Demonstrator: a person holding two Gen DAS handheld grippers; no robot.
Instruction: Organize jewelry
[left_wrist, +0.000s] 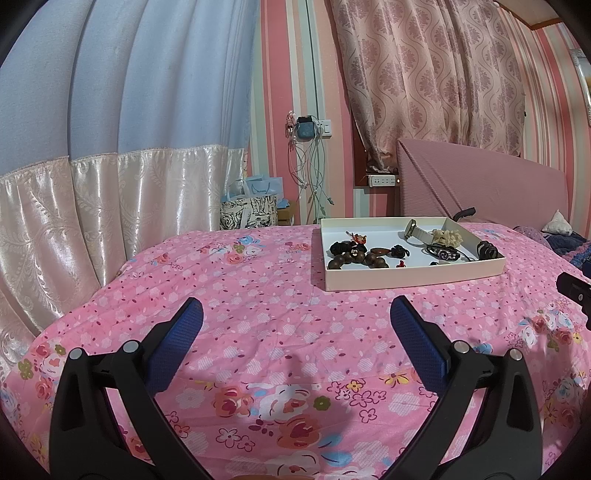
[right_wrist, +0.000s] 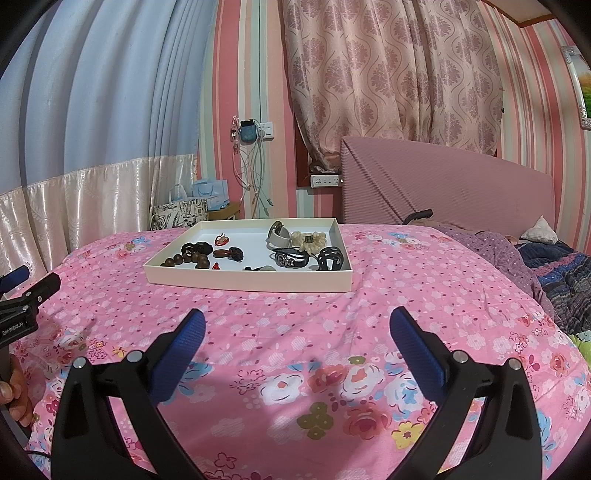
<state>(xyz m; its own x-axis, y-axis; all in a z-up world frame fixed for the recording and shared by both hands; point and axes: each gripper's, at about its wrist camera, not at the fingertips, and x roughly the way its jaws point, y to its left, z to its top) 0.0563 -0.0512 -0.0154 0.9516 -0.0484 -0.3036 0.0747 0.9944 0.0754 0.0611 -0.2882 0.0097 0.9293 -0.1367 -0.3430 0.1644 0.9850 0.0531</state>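
A bed with a pink floral quilt (right_wrist: 332, 332) carries a shallow cream cardboard tray (right_wrist: 251, 282) near its middle, holding the jewelry. Inside, a brown wooden bead bracelet (right_wrist: 192, 258) looks stiff and round-beaded, likely to roll; pinch across one bead. The grey-strapped watch (right_wrist: 279, 236) seems heavier. The left tongs (left_wrist: 295, 332) and right tongs (right_wrist: 297, 334) hover level before the tray, both spread apart and empty.

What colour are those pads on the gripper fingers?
Blue, textured pads on black arms; clearest in the right wrist view.
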